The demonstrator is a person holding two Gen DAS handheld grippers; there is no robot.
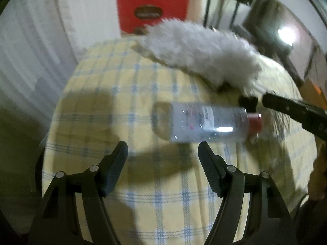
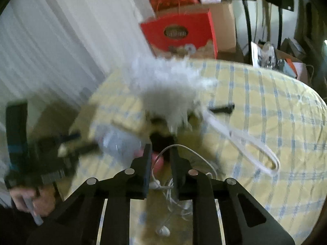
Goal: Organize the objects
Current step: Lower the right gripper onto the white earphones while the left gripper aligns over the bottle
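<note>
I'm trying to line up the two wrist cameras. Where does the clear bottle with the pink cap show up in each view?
Left wrist: the clear bottle lies on its side right of centre, cap pointing right, just beyond the open left gripper.
Right wrist: the bottle is a blurred shape left of centre, beside the right gripper.
Shared landmark: the white fluffy item behind the bottle.

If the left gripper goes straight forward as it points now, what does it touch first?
Probably the clear bottle lying on the checked cloth; the open left gripper points slightly left of its middle, and depth is uncertain.
</note>
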